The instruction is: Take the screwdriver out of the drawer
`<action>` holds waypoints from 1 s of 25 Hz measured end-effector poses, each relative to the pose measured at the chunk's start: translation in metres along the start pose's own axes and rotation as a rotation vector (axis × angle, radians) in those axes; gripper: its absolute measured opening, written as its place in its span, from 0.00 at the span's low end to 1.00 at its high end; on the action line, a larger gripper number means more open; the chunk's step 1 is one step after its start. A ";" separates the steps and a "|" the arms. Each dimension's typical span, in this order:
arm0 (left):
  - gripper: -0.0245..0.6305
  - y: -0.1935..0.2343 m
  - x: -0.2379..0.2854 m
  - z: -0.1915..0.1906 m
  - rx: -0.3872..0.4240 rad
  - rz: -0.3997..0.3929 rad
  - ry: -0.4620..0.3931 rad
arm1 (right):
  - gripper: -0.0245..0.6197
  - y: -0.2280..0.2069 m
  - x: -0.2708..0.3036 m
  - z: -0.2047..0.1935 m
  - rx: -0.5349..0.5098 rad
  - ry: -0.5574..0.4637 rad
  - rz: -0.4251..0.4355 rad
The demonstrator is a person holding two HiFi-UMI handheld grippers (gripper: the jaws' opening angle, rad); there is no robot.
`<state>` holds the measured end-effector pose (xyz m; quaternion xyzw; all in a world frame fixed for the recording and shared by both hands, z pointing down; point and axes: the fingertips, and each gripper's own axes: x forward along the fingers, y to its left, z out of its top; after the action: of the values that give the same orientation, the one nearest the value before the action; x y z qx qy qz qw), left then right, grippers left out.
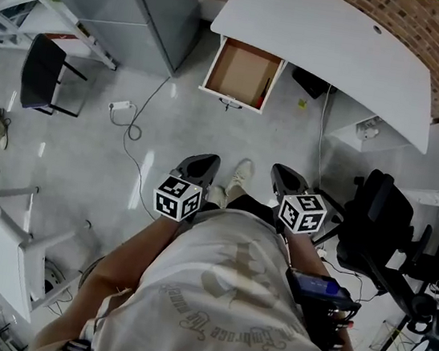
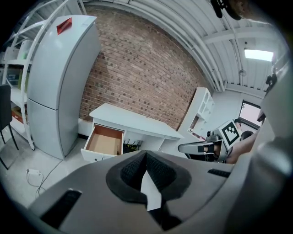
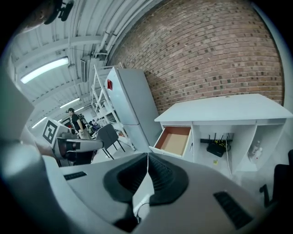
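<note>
A wooden drawer (image 1: 242, 72) stands pulled out from under the white desk (image 1: 335, 45), well ahead of me across the floor. Along its right inner wall lies a dark thin screwdriver (image 1: 263, 94), which shows in the left gripper view as a small dark stick (image 2: 117, 150). The right gripper view shows the drawer (image 3: 175, 140), but no tool can be made out in it. My left gripper (image 1: 203, 162) and right gripper (image 1: 282, 173) are held side by side at waist height, far from the drawer. Both are shut with nothing between their jaws (image 2: 145, 154) (image 3: 147, 157).
A tall grey fridge (image 1: 146, 6) stands left of the desk. A black chair (image 1: 43, 73) and a white stool (image 1: 0, 237) are at my left, and a black office chair (image 1: 382, 226) at my right. A white cable with a plug (image 1: 124, 107) lies on the floor.
</note>
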<state>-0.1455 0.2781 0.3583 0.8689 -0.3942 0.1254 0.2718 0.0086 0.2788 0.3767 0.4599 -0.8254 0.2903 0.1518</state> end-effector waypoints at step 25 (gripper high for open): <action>0.07 0.044 0.063 0.059 0.034 0.036 0.070 | 0.08 -0.048 0.081 0.063 0.061 -0.015 0.053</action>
<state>-0.1373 0.1816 0.3540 0.8613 -0.3978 0.1671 0.2683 0.0077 0.1656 0.3854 0.4442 -0.8292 0.3158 0.1239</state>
